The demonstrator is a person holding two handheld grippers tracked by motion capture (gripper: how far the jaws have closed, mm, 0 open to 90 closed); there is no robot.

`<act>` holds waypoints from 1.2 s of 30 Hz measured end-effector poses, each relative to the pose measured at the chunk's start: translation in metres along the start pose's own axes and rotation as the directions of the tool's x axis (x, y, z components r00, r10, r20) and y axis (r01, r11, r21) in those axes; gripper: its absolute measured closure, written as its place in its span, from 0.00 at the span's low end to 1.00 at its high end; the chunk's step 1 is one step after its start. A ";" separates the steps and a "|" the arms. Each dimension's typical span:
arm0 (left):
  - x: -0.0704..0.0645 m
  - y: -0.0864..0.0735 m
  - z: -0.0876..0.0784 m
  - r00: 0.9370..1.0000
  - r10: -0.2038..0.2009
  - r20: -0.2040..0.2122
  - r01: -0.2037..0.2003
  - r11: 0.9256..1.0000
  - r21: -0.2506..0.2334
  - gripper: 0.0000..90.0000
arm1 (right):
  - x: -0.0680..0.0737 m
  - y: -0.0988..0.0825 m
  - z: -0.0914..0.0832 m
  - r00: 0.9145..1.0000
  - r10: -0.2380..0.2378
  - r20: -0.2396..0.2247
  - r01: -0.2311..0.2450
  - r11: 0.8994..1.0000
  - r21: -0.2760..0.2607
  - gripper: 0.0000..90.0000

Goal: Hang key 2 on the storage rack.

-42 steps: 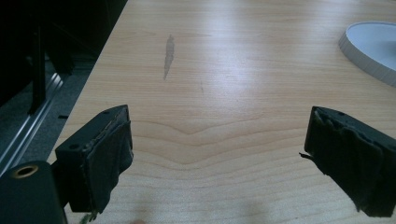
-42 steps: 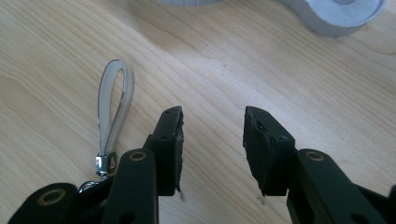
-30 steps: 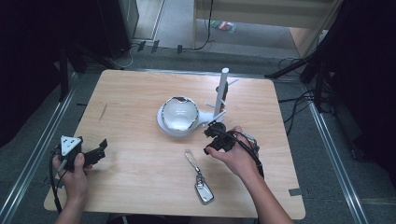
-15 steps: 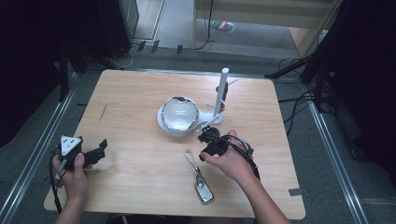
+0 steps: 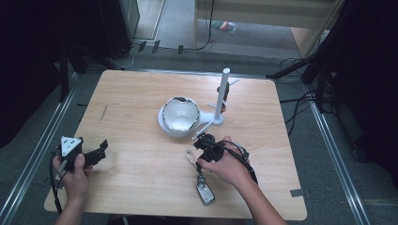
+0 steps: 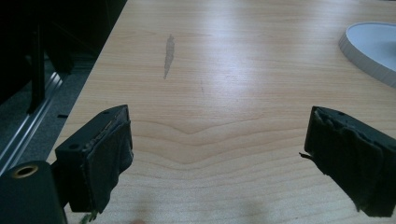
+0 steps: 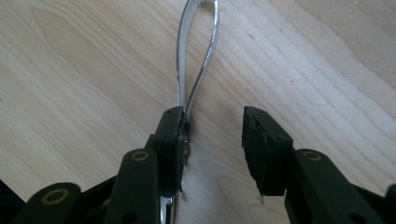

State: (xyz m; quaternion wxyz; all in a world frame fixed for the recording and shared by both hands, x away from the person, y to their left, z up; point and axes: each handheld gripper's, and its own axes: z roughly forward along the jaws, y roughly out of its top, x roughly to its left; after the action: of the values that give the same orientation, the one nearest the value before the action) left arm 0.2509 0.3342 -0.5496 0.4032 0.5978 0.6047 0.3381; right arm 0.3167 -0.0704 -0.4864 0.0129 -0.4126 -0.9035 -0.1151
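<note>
A key fob [image 5: 205,192] with a thin metal loop [image 5: 191,157] lies on the wooden table [image 5: 141,93] near the front. My right gripper [image 5: 205,143] hovers low over the loop's end and is open. In the right gripper view the silvery loop [image 7: 196,46] runs away from the jaws; the left jaw touches its near end and the right jaw stands apart, with bare wood between them at the right gripper [image 7: 212,126]. My left gripper [image 5: 99,152] rests at the front left, open and holding nothing, as the left gripper [image 6: 217,140] view confirms.
A white round base with a shiny bowl [image 5: 179,115] sits mid-table, and a white upright post [image 5: 220,96] stands just right of it. The base's rim [image 6: 373,46] shows at the far right of the left gripper view. Cables lie on the floor beyond the table.
My right gripper has moved left and toward the front edge, from beside the white base down onto the key's loop. The left gripper has stayed put.
</note>
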 end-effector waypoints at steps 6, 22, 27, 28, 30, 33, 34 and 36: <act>0.000 0.000 0.000 1.000 0.000 -0.001 0.000 1.000 -0.003 0.09 | 0.005 0.000 0.003 1.000 -0.010 -0.025 0.011 1.000 0.019 0.69; 0.000 0.000 0.000 1.000 -0.002 0.000 0.002 1.000 -0.001 0.09 | 0.011 0.001 0.015 0.999 -0.026 -0.025 0.027 0.998 0.058 0.85; 0.000 0.000 0.000 1.000 -0.001 0.000 0.001 1.000 -0.001 0.09 | 0.014 0.000 0.018 0.999 -0.046 -0.014 0.047 0.997 0.069 0.90; 0.000 0.000 0.000 1.000 -0.002 0.000 0.002 1.000 -0.001 0.09 | 0.014 0.000 0.018 0.999 -0.045 -0.013 0.046 0.997 0.066 0.91; 0.000 0.000 0.000 1.000 -0.001 0.000 0.001 1.000 0.000 0.09 | 0.014 0.000 0.017 1.000 -0.028 -0.014 0.029 0.998 0.061 0.92; 0.000 0.000 0.000 1.000 -0.002 -0.001 0.002 1.000 -0.001 0.09 | 0.012 -0.001 0.015 1.000 -0.027 -0.010 0.027 0.998 0.051 0.92; 0.000 0.000 0.000 1.000 -0.001 0.000 0.001 1.000 -0.001 0.09 | 0.011 -0.001 0.014 1.000 -0.028 -0.005 0.028 0.999 0.046 0.92; 0.000 0.000 0.000 1.000 -0.001 -0.001 0.001 1.000 -0.001 0.09 | 0.010 -0.002 0.011 1.000 -0.024 -0.001 0.024 0.999 0.028 0.92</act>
State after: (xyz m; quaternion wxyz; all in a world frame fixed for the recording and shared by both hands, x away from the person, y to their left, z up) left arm 0.2509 0.3342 -0.5496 0.4036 0.5970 0.6051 0.3384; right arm 0.3096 -0.0618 -0.4959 0.0176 -0.4014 -0.9099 -0.1030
